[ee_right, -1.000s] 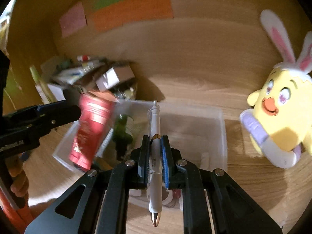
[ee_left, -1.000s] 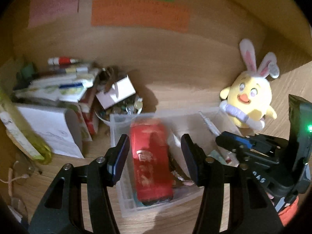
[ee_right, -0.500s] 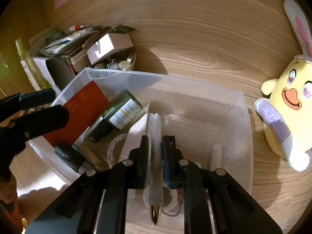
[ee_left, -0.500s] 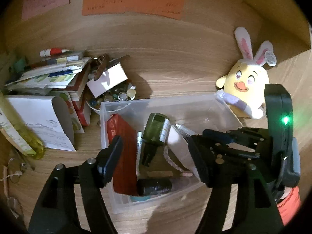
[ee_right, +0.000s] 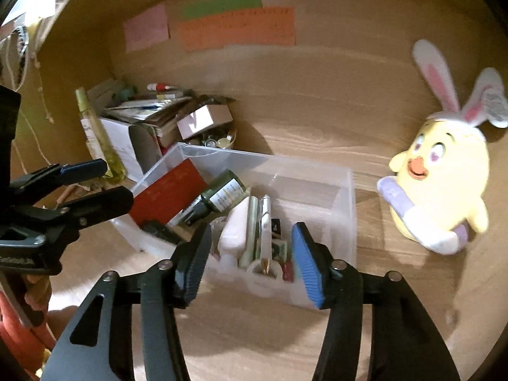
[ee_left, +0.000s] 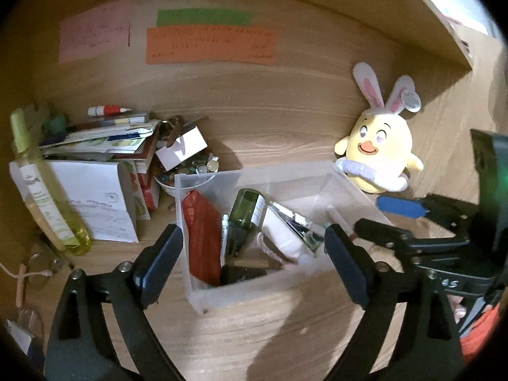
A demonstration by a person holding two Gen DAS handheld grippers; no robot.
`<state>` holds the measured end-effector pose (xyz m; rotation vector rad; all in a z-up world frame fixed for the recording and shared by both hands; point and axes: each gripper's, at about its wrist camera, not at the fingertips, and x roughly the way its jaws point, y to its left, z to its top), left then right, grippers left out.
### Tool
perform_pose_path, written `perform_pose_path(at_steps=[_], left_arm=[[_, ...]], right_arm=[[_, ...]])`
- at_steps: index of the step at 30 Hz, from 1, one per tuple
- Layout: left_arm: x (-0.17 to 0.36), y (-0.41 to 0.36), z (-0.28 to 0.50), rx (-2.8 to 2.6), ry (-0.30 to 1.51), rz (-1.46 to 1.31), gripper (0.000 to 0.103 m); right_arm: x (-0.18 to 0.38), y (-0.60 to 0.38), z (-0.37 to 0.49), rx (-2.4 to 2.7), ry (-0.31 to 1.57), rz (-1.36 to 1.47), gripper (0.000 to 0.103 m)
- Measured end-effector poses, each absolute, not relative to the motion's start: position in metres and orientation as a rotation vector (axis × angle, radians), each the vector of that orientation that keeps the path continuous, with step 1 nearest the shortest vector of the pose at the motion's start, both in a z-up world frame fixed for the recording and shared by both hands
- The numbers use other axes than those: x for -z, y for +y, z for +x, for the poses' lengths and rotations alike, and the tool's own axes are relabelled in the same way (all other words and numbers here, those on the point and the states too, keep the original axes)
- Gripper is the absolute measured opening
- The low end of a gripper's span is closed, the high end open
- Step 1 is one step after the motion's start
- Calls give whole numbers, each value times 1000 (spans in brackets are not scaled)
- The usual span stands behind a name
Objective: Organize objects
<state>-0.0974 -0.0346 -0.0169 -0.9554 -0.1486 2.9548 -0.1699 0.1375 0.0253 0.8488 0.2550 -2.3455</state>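
A clear plastic bin stands on the wooden desk. In it lie a red box, a dark green bottle, a white tube and a white pen. My left gripper is open and empty, just in front of the bin's near wall. My right gripper is open and empty, above the bin's near end, with the pen lying below it. The right gripper shows in the left wrist view, and the left gripper shows in the right wrist view.
A yellow bunny-eared plush sits right of the bin. To the left are a stack of papers and booklets, a small white box over a bowl of beads, and a tall yellow-green bottle. Coloured notes hang on the back wall.
The left gripper let the red box fall into the bin and drew back. The right gripper opened, left the pen in the bin and pulled back.
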Motion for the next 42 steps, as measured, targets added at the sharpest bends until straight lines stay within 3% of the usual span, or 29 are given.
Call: perform_pose_path(at_steps=[7,22,42], left_arm=[[26,-24,-70,-2949,-144,-917,96],[49,-24,-51,-2912,-254,-941,96],[45,-22,-47,-2905,-243,-908,98]], right_arm=[[-23,159,-135,2378,206,782,72],[-10,171,-116,2376,122,797,72],[-11,164,-113,2369,125,804,76]])
